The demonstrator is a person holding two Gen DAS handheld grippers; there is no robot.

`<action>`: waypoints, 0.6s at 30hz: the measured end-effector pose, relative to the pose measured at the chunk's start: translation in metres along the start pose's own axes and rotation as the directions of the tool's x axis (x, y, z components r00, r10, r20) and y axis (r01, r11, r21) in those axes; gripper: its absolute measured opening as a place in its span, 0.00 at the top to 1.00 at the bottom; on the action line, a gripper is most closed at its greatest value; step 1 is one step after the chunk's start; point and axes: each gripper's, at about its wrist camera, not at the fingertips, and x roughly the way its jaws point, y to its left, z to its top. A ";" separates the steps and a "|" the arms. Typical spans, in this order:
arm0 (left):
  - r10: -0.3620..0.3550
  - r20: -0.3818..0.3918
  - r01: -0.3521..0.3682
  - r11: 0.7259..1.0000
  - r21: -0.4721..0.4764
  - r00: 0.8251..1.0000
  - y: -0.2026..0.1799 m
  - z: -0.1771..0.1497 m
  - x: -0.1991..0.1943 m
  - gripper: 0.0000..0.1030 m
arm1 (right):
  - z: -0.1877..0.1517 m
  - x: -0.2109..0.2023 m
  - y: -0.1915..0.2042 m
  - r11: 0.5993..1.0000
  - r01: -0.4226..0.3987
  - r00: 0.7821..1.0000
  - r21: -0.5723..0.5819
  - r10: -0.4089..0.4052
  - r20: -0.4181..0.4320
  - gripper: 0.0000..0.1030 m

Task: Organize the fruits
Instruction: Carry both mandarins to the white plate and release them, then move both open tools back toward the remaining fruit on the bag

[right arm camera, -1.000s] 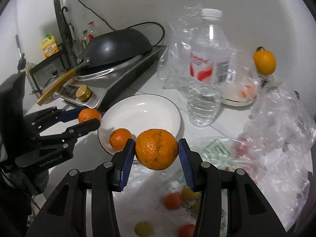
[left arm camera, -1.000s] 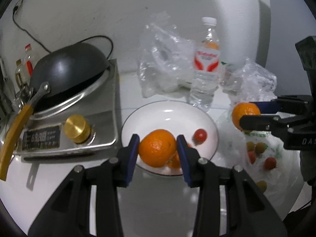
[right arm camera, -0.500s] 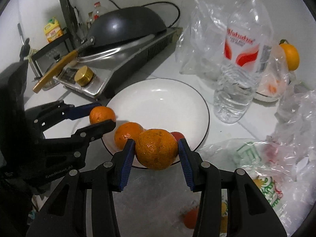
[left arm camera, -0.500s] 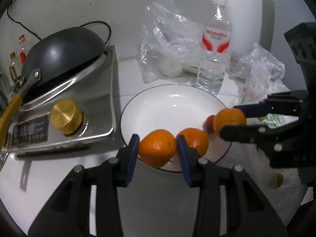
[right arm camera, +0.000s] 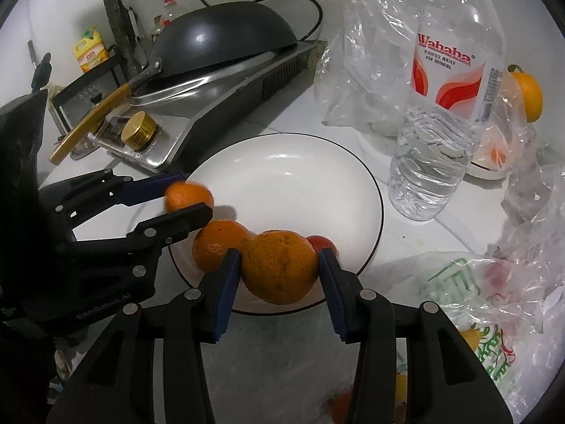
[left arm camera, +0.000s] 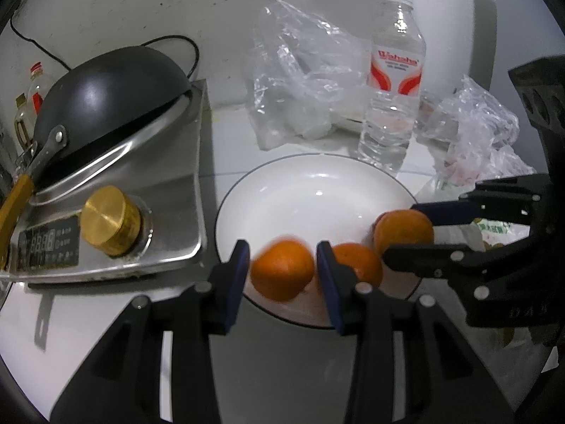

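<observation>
Left wrist view: left gripper (left arm camera: 279, 258) slack around blurry orange (left arm camera: 282, 271); right gripper (right arm camera: 279, 252) pinching second orange (right arm camera: 279, 270) over plate (right arm camera: 289, 183), near rim.

White counter (left arm camera: 106, 321) against a scuffed white wall (left arm camera: 141, 3), black cable (left arm camera: 190, 53) trailing across.

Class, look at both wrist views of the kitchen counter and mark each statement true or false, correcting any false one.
1. The right tongs grip an orange. True.
2. The water bottle lies on its side. False: it stands upright beside the white plate.
3. A small red fruit lies on the white plate. True.
4. The black wok sits on the plate. False: it rests on the steel cooker.
</observation>
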 end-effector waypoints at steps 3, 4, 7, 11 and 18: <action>0.000 0.003 0.000 1.000 -0.002 1.000 0.000 0.000 -0.002 0.59 | 0.000 0.000 0.000 1.000 0.004 1.000 0.002 -0.004 -0.005 0.53; -0.001 0.005 0.001 1.000 -0.003 1.000 0.000 0.000 -0.003 0.58 | 0.000 -0.001 0.000 1.000 0.009 1.000 0.001 -0.009 -0.005 0.53; -0.001 0.013 0.001 1.000 0.000 1.000 -0.001 0.001 -0.007 0.58 | -0.001 -0.007 0.001 1.000 0.019 1.000 0.001 -0.019 0.012 0.53; -0.004 0.026 0.005 1.000 -0.004 1.000 -0.003 0.001 -0.017 0.57 | -0.001 -0.016 0.001 1.000 0.027 0.999 0.001 -0.027 0.030 0.45; -0.008 0.048 0.008 1.000 -0.011 0.999 -0.006 -0.004 -0.035 0.52 | -0.007 -0.034 0.002 0.999 0.038 0.998 0.008 -0.039 0.048 0.45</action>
